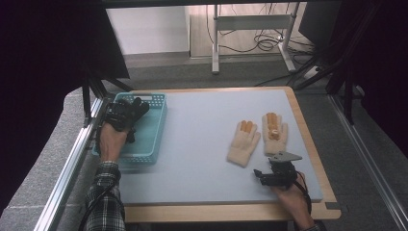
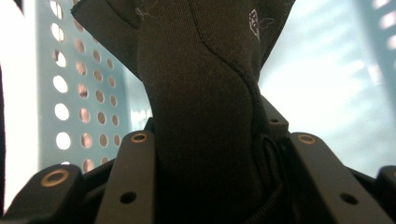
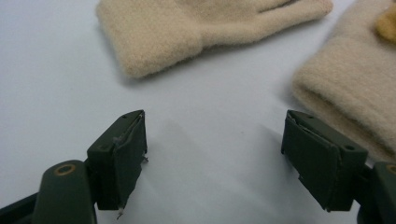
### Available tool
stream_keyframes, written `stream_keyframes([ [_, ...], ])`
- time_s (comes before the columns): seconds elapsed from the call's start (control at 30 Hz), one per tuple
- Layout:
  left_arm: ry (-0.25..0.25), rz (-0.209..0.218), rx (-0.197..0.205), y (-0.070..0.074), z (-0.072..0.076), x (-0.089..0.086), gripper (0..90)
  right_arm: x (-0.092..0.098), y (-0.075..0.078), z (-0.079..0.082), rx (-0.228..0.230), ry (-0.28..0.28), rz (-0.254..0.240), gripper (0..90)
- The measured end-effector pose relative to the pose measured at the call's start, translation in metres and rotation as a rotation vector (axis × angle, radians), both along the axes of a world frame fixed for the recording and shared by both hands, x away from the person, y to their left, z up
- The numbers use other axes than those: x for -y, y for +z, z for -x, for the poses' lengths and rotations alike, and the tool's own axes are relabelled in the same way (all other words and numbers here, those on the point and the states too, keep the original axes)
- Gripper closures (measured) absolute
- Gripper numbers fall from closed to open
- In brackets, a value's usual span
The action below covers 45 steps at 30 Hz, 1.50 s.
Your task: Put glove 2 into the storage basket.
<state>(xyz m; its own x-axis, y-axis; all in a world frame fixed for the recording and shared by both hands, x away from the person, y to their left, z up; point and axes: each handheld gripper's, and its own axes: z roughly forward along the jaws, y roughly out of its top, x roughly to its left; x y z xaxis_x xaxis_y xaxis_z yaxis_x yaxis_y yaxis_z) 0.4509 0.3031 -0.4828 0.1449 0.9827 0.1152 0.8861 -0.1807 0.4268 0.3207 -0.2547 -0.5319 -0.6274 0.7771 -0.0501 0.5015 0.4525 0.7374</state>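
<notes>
- The left gripper [image 1: 126, 114] is clamped on a black glove [image 2: 201, 107], held over the blue basket [image 1: 156, 126] at the table's left edge; the glove's fabric fills the gap between the jaws.
- The right gripper [image 1: 275, 174] stands with jaws wide apart and nothing between them, low over the grey mat [image 1: 202, 144] at the near right.
- Two beige gloves [image 1: 257, 137] lie side by side just beyond the right gripper, fingers pointing far.

Plaid sleeve [image 1: 107, 192]; blk fingers [image 3: 119, 154] w/ brass-ringed screw holes.
</notes>
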Motion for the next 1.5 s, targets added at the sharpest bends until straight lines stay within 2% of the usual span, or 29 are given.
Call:
stream_keyframes([
  [0.1, 0.013, -0.007, -0.042, -0.010, -0.004, -0.004, 60.3, 0.000, 0.000, 0.000, 0.000, 0.000, -0.001, 21.7],
  [0.17, 0.022, -0.028, -0.069, -0.015, -0.006, -0.006, 59.8, 0.000, 0.000, 0.000, 0.000, 0.000, 0.000, 21.7],
  [0.4, 0.032, -0.034, -0.117, -0.030, -0.007, -0.015, 53.5, 0.000, 0.000, 0.000, 0.000, 0.000, 0.000, 21.7],
  [0.5, 0.024, -0.037, -0.119, -0.031, -0.007, -0.018, 43.3, 0.000, 0.000, 0.000, 0.000, 0.000, -0.001, 21.7],
  [0.53, 0.013, -0.036, -0.122, -0.031, -0.007, -0.017, 42.3, 0.000, 0.000, 0.000, 0.000, 0.000, 0.000, 21.7],
  [0.6, -0.014, -0.055, -0.142, -0.032, -0.008, -0.012, 35.0, 0.000, 0.000, 0.000, 0.000, 0.000, 0.000, 21.7],
  [0.67, -0.030, -0.066, -0.156, -0.033, -0.009, -0.008, 24.5, 0.000, 0.000, 0.000, 0.000, 0.000, 0.000, 21.7],
  [0.73, -0.026, -0.072, -0.165, -0.032, -0.011, -0.005, 10.1, 0.000, 0.000, 0.000, 0.001, 0.000, 0.000, 21.7],
  [0.8, -0.028, -0.052, -0.157, -0.029, -0.010, -0.006, 6.8, 0.000, 0.000, 0.000, 0.000, 0.000, 0.000, 21.7],
  [0.9, -0.024, 0.003, -0.132, -0.022, -0.007, -0.011, 3.6, 0.000, 0.000, 0.000, 0.000, 0.000, 0.000, 21.7],
  [1.1, -0.050, 0.085, -0.057, -0.004, 0.004, -0.014, 2.1, 0.000, 0.000, 0.000, 0.000, 0.000, 0.000, 21.6],
  [1.2, -0.081, 0.107, -0.021, 0.004, 0.008, -0.012, 1.9, 0.000, 0.000, 0.000, 0.000, 0.000, 0.000, 21.6],
  [1.33, -0.114, 0.102, 0.018, 0.012, 0.013, -0.005, 1.5, 0.000, 0.000, 0.000, 0.001, 0.001, 0.000, 21.6],
  [1.5, -0.152, 0.123, 0.078, 0.023, 0.018, 0.006, 0.7, 0.000, 0.000, 0.000, 0.000, 0.000, 0.001, 21.6],
])
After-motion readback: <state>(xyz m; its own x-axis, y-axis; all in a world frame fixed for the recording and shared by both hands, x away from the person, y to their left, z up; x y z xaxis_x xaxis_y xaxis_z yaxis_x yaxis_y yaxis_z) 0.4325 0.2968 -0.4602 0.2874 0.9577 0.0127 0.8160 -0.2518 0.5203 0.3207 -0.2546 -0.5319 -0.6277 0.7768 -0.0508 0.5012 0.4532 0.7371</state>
